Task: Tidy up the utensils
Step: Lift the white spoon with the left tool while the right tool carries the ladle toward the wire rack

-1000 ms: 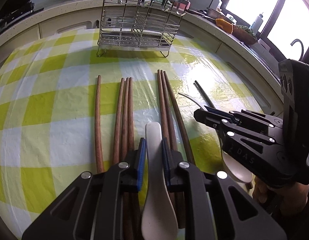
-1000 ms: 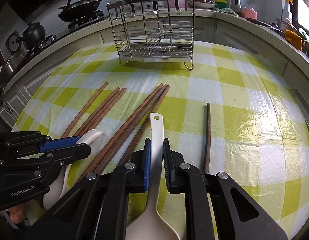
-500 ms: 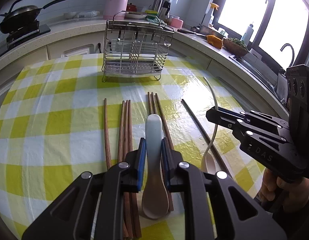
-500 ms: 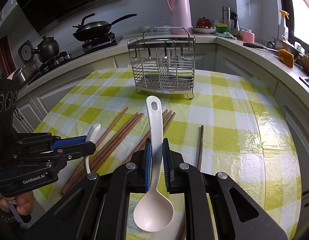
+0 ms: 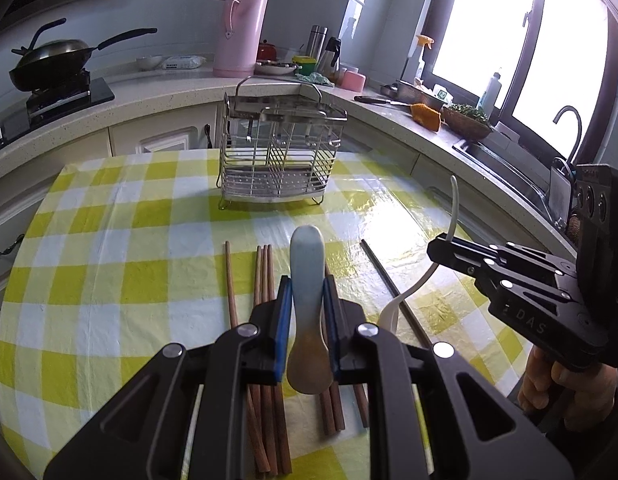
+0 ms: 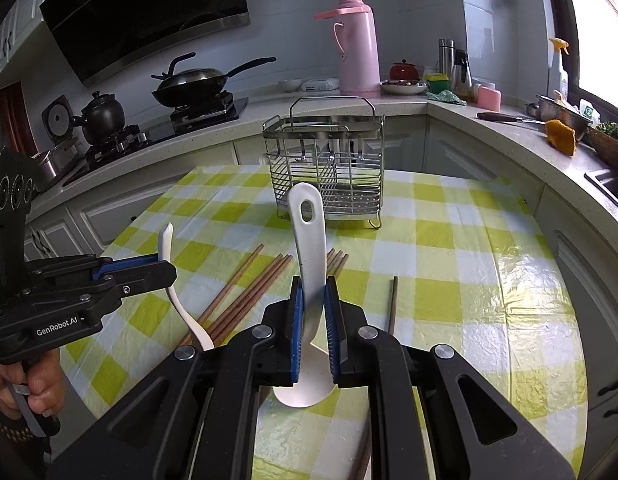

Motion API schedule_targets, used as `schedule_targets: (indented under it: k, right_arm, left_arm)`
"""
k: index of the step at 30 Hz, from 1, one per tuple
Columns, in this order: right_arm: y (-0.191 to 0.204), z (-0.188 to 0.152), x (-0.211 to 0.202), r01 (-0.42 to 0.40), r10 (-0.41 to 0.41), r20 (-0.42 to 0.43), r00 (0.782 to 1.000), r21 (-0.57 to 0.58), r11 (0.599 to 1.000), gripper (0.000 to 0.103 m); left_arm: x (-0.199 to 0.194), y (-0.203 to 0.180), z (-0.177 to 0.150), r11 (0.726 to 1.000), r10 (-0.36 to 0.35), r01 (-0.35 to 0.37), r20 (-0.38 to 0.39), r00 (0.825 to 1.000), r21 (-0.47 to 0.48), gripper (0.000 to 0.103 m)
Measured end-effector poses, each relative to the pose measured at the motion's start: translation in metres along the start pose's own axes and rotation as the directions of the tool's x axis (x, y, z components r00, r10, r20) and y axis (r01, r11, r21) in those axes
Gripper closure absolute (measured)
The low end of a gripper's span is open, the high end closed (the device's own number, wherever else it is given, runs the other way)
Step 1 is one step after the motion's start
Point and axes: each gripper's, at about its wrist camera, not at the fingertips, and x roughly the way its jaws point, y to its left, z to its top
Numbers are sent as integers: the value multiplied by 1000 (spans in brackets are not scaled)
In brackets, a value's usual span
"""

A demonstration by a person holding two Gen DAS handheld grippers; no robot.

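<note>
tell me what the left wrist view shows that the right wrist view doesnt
Only the left wrist view: the sink tap by the window, and the left claw shut on a cream soup spoon.

Only the right wrist view: a black clay pot on the stove, and the hole in the handle of the white rice paddle that the right claw grips.

Both: the wire utensil rack, brown chopsticks on the checked tablecloth, pink thermos and wok.

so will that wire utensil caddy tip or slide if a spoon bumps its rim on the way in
The wire utensil caddy looks tall for its footprint and stands on thin wire feet, so a bump high on the rim could rock it. It appears empty, probably light, and the checked tablecloth looks glossy, so it may slide rather than tip.
</note>
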Motion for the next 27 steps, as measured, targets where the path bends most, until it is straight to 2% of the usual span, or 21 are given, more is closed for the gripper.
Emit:
schedule_targets:
  k: [5,13,17,21,27]
  right_arm:
    - [-3,49,-6,0,1,62,998,-26,1000,90]
    - [-8,167,-12,13,0,184,983,-71,997,90]
    - [-16,211,-1,37,-22,223,975,-61,997,90]
    - [-25,235,23,43,-34,222,974,-34,999,90]
    - [-40,239,71,52,-53,179,982,8,999,90]
  left_arm:
    - [-12,3,47,1000,9,-10,68,998,21,88]
    - [-28,10,162,996,55,-67,208,977,52,88]
    - [-21,16,211,993,91,-105,241,966,47,88]
    - [0,22,245,991,119,-132,252,960,33,88]
    - [46,29,262,990,138,-144,228,964,8,88]
